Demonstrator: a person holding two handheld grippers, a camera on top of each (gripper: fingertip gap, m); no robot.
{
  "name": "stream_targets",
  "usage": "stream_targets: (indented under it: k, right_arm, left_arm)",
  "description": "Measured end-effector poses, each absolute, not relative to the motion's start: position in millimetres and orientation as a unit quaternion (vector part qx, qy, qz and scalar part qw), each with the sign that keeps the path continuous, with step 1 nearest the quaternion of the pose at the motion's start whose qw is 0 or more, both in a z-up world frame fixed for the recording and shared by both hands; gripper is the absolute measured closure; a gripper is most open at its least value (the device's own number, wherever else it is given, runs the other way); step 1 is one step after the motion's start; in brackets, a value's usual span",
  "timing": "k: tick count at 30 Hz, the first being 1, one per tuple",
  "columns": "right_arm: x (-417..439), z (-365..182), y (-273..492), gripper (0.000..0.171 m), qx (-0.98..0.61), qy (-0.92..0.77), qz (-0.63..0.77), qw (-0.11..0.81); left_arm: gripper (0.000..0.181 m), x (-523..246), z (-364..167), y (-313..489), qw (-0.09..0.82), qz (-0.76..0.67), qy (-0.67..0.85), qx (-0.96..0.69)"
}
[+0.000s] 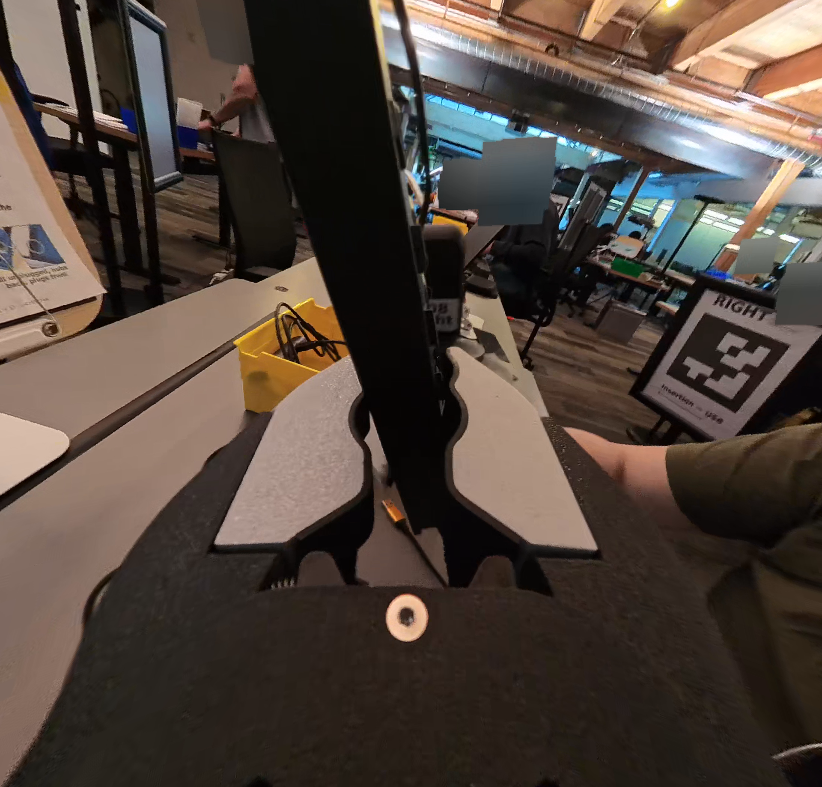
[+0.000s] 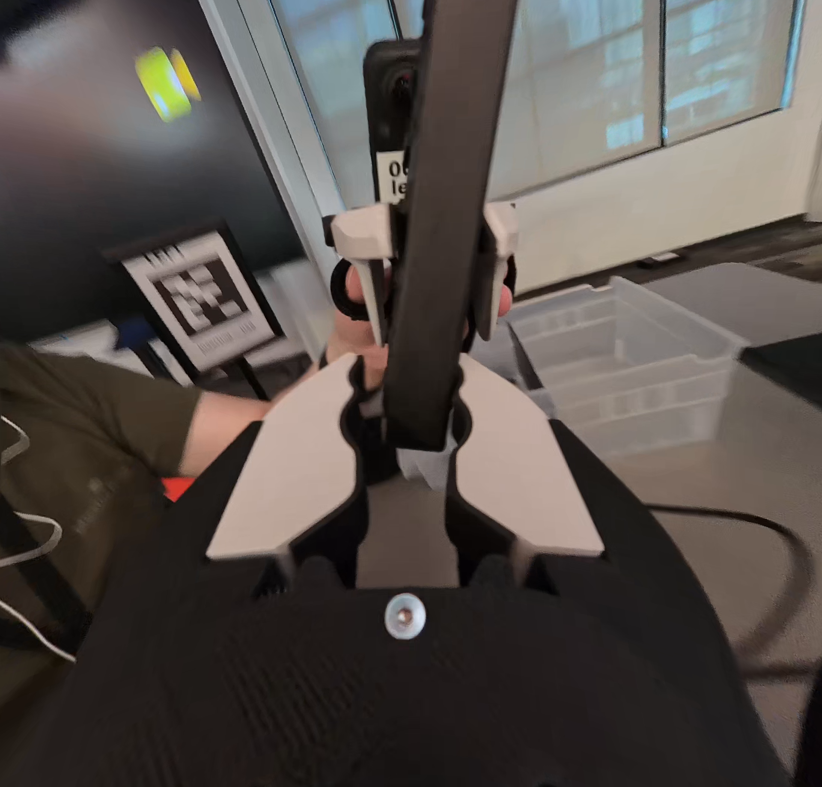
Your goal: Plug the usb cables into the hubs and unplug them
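Two hand-held grippers face each other across one long black hub, each clamping an end of it. The left hand-held gripper pinches the hub's lower end between its grey fingers; the right hand-held gripper does likewise from the other side. The hub stands tilted above the grey bench. A small orange usb plug lies just under it. Toward the bench's far edge sits a yellow bin of black cables; a clear tray rests on the bench in the right wrist view.
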State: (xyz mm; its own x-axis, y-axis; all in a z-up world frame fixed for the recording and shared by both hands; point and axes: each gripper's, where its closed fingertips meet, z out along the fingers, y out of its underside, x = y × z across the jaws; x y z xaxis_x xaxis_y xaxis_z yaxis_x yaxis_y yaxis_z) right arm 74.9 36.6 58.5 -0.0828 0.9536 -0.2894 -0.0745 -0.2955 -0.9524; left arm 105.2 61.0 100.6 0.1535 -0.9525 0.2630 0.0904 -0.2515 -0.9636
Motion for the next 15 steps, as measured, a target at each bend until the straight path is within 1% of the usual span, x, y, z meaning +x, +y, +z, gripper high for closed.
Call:
stream_targets:
  k: [2, 4, 5, 8, 9, 11, 12, 15]
  right_arm:
    - [85, 63, 43, 0.124, -0.549, -0.437, 0.560, 0.441]
    - [97, 72, 46, 0.126, -0.555, -0.456, 0.520, 0.462]
    - [102, 75, 45, 0.130, -0.563, -0.464, 0.509, 0.456]
    - [111, 67, 34, 0.132, -0.600, -0.510, 0.483, 0.382]
    - [113, 68, 33, 0.135, -0.601, -0.520, 0.470, 0.383]
    - [113, 79, 36, 0.135, -0.595, -0.528, 0.447, 0.408]
    - [113, 84, 31, 0.135, -0.594, -0.531, 0.452, 0.400]
    - [119, 80, 2, 0.139, -0.622, -0.539, 0.499, 0.270]
  left_arm:
    - [0.154, 104, 101, 65, 0.501, -0.521, 0.366, -0.586]
    - [0.154, 101, 99, 67, 0.495, -0.516, 0.365, -0.596]
    - [0.154, 100, 96, 71, 0.494, -0.508, 0.361, -0.606]
    - [0.154, 95, 95, 79, 0.499, -0.513, 0.335, -0.613]
    - [0.154, 96, 94, 79, 0.487, -0.525, 0.329, -0.616]
    - [0.154, 99, 90, 79, 0.467, -0.542, 0.316, -0.623]
    - [0.154, 100, 87, 80, 0.460, -0.545, 0.311, -0.629]
    - [0.154, 102, 78, 88, 0.450, -0.544, 0.285, -0.649]
